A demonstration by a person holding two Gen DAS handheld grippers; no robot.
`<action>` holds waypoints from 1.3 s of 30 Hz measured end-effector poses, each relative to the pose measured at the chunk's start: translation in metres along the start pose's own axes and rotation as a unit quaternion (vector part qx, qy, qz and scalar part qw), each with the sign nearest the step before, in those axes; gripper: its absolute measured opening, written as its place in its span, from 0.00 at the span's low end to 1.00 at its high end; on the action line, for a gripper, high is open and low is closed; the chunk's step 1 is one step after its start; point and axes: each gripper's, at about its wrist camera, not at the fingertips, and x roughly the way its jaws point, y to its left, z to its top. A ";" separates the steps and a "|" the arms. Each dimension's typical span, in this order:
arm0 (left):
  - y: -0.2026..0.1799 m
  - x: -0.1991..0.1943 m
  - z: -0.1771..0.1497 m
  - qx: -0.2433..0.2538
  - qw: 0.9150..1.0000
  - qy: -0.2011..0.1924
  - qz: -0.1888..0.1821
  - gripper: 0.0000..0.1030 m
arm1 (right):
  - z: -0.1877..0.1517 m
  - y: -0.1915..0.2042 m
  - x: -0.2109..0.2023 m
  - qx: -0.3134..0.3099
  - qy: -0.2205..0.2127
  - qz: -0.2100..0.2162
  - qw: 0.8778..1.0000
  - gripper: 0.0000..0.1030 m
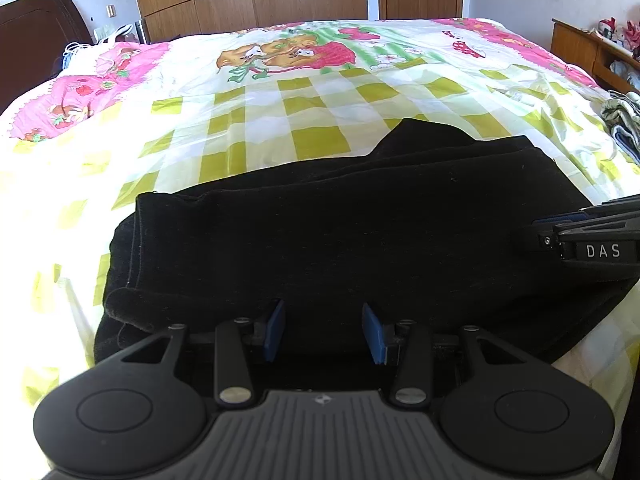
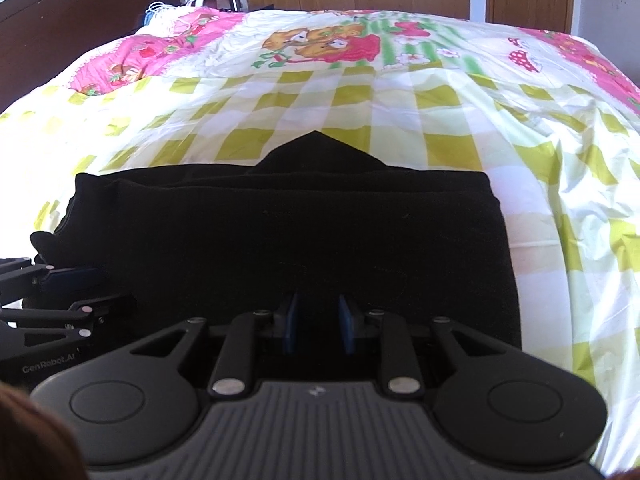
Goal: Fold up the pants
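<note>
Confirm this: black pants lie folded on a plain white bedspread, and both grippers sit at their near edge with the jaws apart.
Wrong on the bedspread: it is not plain white but printed with yellow-green checks and pink strawberry cartoons, as both wrist views show. The rest holds: black pants lie folded, left gripper and right gripper at their near edge, jaws apart.

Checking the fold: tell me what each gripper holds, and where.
Nothing visibly held: left gripper and right gripper are open over the pants' near edge.
</note>
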 end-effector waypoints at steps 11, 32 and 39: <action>-0.004 0.000 -0.007 0.002 1.000 0.002 0.000 0.55 | -0.004 -0.002 -0.004 -0.003 0.001 -0.021 1.000 0.23; -0.014 -0.012 0.000 0.009 1.000 -0.019 0.006 0.55 | -0.002 -0.017 -0.015 0.011 -0.020 -0.037 0.999 0.23; -0.022 -0.010 0.003 0.020 1.000 -0.018 0.005 0.55 | -0.002 -0.023 -0.015 0.016 -0.023 -0.045 0.999 0.23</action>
